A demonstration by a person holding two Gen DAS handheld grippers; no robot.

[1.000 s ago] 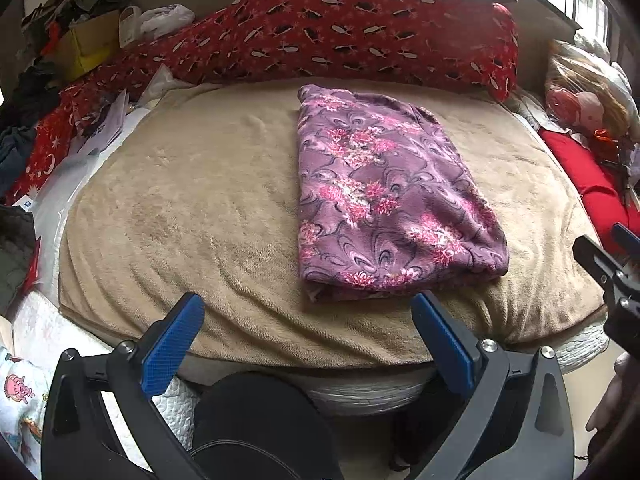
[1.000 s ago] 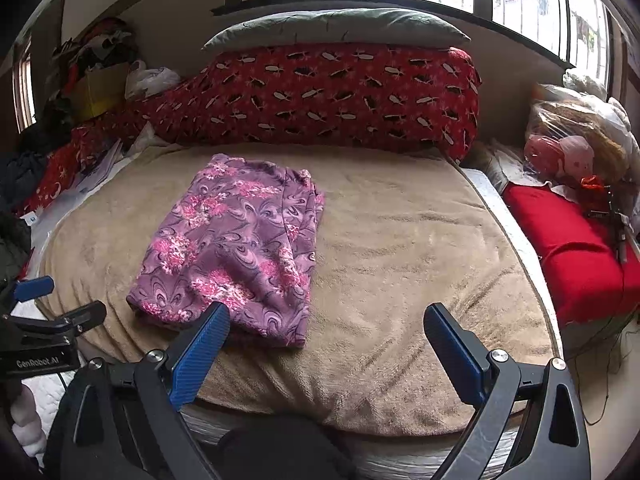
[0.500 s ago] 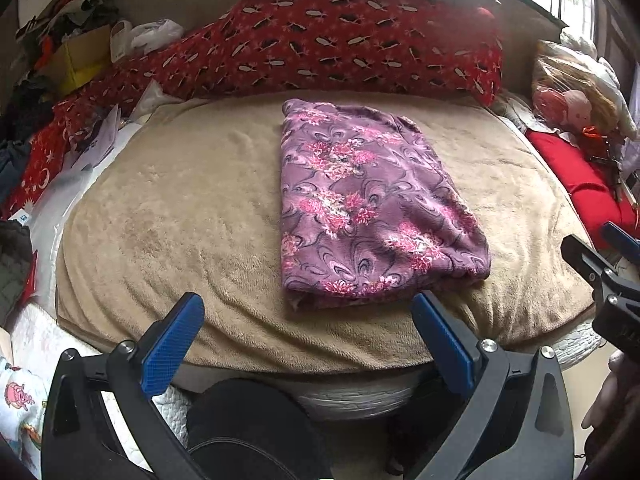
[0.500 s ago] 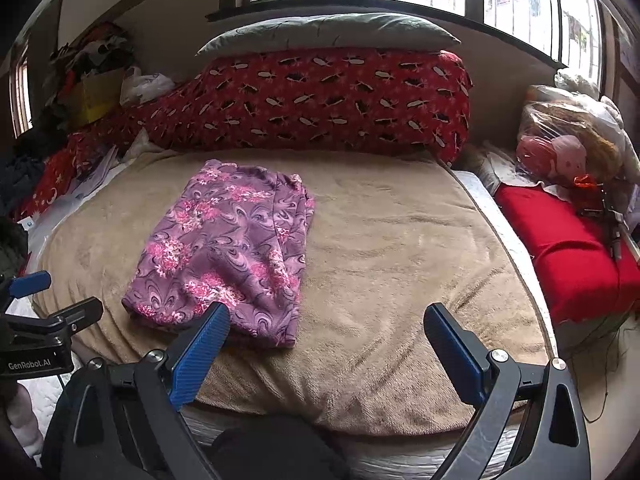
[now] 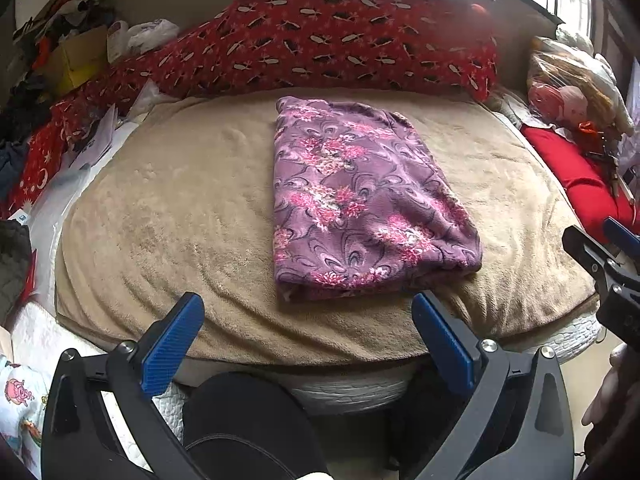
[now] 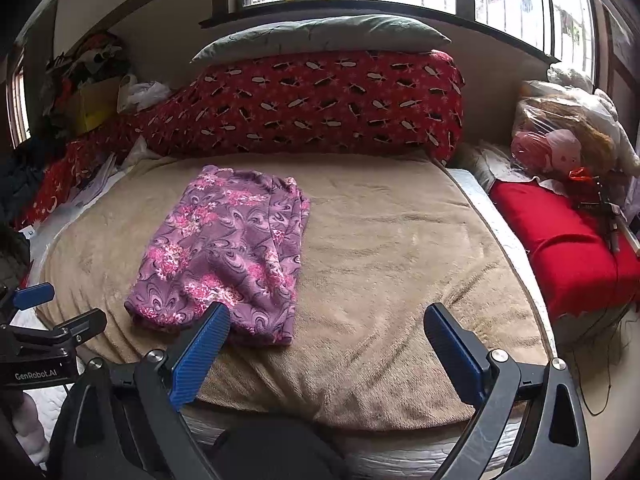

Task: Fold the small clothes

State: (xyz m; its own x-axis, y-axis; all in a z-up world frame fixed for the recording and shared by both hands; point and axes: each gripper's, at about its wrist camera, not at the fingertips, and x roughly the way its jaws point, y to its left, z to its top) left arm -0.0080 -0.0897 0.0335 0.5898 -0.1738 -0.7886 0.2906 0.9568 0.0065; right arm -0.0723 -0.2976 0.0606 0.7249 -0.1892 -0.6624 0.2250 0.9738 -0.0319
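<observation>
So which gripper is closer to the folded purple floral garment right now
Left, by a little. The left gripper sits open straight in front of the purple floral garment's near edge; the right gripper, also open, is off to its right, over bare tan blanket.

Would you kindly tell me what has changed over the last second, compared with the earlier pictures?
Very little. Both views drifted slightly, so the left gripper and right gripper shifted a bit in front of the bed; neither took hold of or released anything. The folded purple floral garment lies in the same place on the tan fleece blanket, untouched, and both grippers' jaws remain wide open.
</observation>
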